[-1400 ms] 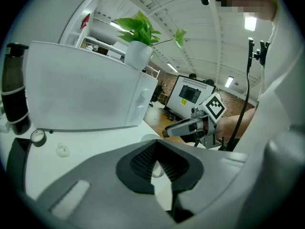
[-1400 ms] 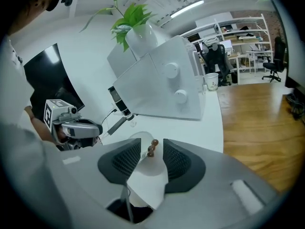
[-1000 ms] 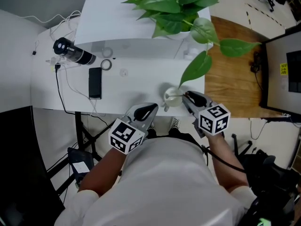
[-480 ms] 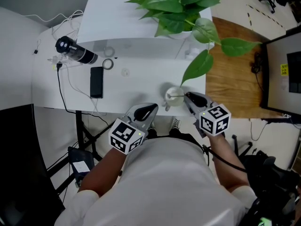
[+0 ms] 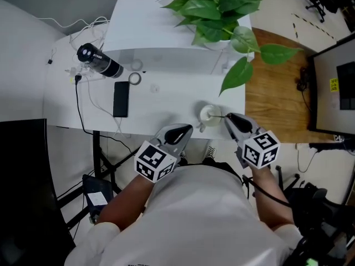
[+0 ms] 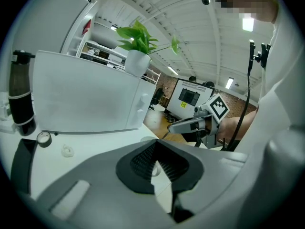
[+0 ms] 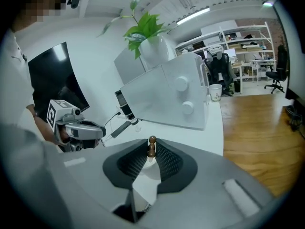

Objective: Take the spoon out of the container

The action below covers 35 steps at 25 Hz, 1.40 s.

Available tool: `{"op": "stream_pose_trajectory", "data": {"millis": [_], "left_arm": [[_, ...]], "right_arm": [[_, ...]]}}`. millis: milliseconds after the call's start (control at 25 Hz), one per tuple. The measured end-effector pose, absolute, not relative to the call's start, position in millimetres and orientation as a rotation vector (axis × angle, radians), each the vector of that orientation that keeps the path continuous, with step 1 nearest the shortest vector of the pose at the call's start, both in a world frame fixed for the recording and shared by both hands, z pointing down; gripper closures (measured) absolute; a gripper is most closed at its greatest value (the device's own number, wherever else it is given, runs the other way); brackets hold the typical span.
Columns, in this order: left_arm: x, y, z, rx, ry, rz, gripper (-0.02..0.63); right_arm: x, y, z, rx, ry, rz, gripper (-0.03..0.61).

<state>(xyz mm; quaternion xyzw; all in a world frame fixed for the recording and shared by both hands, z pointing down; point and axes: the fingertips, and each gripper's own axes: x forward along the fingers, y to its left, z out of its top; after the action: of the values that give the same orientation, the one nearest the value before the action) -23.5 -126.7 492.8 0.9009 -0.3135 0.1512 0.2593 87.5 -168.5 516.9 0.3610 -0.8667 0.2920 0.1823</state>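
Observation:
A small white container (image 5: 209, 114) stands near the table's front edge. A thin spoon (image 5: 219, 115) leans out of it toward the right. My right gripper (image 5: 227, 117) sits just right of the container, its jaws closing with the spoon's handle between them. In the right gripper view the brown knobbed handle end (image 7: 152, 146) is pinched between the two pad tips. My left gripper (image 5: 187, 128) rests at the table edge left of the container, shut, with nothing in it. The spoon's bowl is hidden inside the container.
A black phone (image 5: 120, 99), a tape roll (image 5: 135, 79) and a black bottle (image 5: 100, 61) with cables lie on the left of the table. A white box (image 5: 166, 37) carrying a leafy plant (image 5: 222, 7) stands at the back. Wooden floor (image 5: 272, 93) lies to the right.
My right gripper's jaws have narrowed onto the spoon handle. Both grippers keep their places beside the container; the head view has shifted slightly.

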Motion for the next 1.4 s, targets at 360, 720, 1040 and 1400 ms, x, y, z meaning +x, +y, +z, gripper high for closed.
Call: {"op": "stream_pose_trajectory", "data": {"millis": [360, 720, 1040, 1400], "left_arm": [[-27.4, -119.9, 471.0, 2.505, -0.860, 0.385, 0.609], [-19.2, -109.8, 431.7, 2.588, -0.852, 0.301, 0.610], [-29.1, -105.9, 422.6, 2.634, -0.802, 0.299, 0.610], [-44.8, -91.0, 421.8, 2.696, -0.677, 0.317, 0.610]], "right_arm": [[91.8, -154.9, 463.0, 1.090, -2.537, 0.745, 0.520], [97.6, -132.4, 406.3, 1.097, -2.662, 0.698, 0.520], [94.0, -121.2, 402.0, 1.184, -2.638, 0.667, 0.520], [76.3, -98.4, 404.5, 1.330, -2.595, 0.658, 0.521]]}}
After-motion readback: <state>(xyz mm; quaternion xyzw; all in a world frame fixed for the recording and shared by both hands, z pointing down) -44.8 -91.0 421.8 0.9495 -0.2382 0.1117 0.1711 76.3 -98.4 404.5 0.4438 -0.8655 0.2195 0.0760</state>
